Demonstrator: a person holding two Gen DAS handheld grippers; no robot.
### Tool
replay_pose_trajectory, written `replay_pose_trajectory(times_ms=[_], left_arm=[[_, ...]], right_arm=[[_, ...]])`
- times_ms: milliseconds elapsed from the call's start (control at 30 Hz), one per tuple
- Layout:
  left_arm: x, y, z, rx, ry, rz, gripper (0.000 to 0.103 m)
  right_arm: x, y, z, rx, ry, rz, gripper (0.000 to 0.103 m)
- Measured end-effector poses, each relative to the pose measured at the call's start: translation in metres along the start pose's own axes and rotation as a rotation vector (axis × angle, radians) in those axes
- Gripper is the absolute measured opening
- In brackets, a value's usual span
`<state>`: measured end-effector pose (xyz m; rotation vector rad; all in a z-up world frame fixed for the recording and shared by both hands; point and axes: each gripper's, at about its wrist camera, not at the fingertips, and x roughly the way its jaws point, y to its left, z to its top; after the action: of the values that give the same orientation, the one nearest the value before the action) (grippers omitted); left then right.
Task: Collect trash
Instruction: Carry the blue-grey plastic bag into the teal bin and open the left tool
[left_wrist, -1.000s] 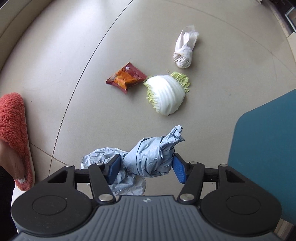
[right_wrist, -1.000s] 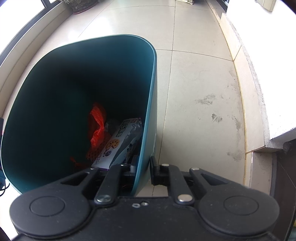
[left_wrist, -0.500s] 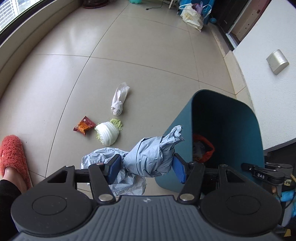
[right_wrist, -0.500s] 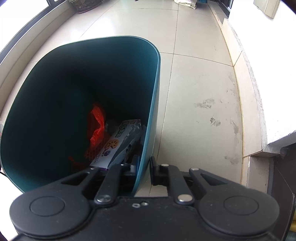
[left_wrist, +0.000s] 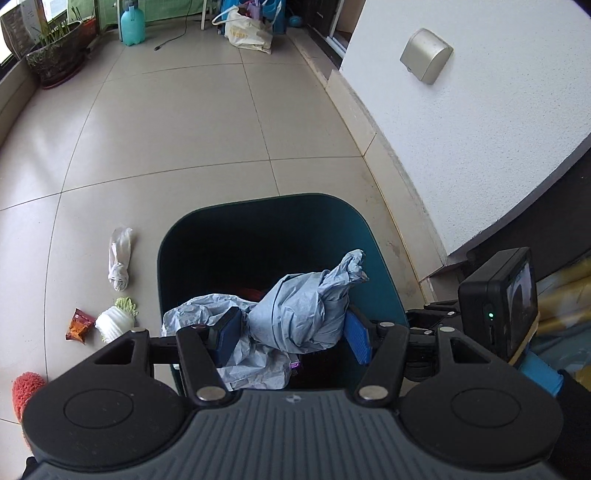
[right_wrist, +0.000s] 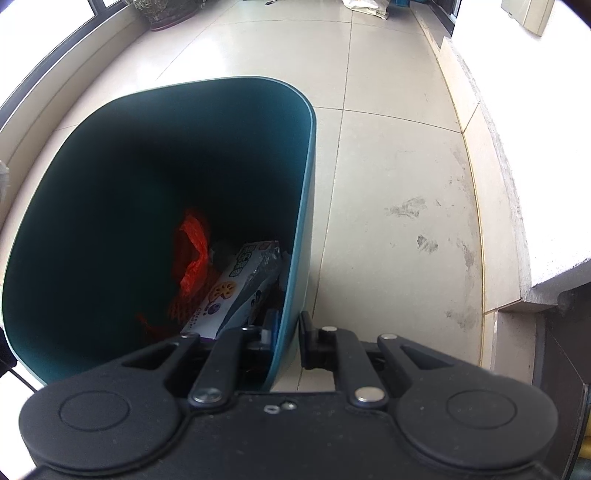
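Far ahead of the tool, a cream tote bag (left_wrist: 246, 34) slumps on the tiled floor (left_wrist: 177, 125), with a turquoise bottle (left_wrist: 132, 26) to its left and a potted plant (left_wrist: 55, 55) further left by the window ledge. Up to the right, a grey cover plate (left_wrist: 426, 55) sits on the white wall (left_wrist: 480, 122). A red fuzzy slipper (left_wrist: 26, 389) lies close at the lower left.

right tool (right_wrist: 287, 334) pinching bin wall (right_wrist: 301, 236)
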<state>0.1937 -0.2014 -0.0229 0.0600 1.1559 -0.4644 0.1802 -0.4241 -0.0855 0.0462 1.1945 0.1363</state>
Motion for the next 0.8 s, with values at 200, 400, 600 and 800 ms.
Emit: replay_pose_trajectory(times_ms=[200,400,600,800], left_arm=[[0.074,0.002,0.008,-0.009,0.106,0.044,0.059],[0.122,0.002,0.007,-0.005,0.166,0.075,0.06],[0.152,0.0,0.006,0.003,0.199,0.088,0.061],[0.15,0.006,0.006,-0.008,0.193,0.062,0.07]], right_arm=[[0.0,-0.004,-0.001,-0.01,-0.008,0.015,0.01],[0.0,-0.003,-0.004,-0.019,-0.014,0.019,0.01],[0.0,-0.008,-0.005,-0.015,-0.017,0.041,0.011],[0.003,-0.011,-0.004,-0.017,-0.018,0.052,0.012]])
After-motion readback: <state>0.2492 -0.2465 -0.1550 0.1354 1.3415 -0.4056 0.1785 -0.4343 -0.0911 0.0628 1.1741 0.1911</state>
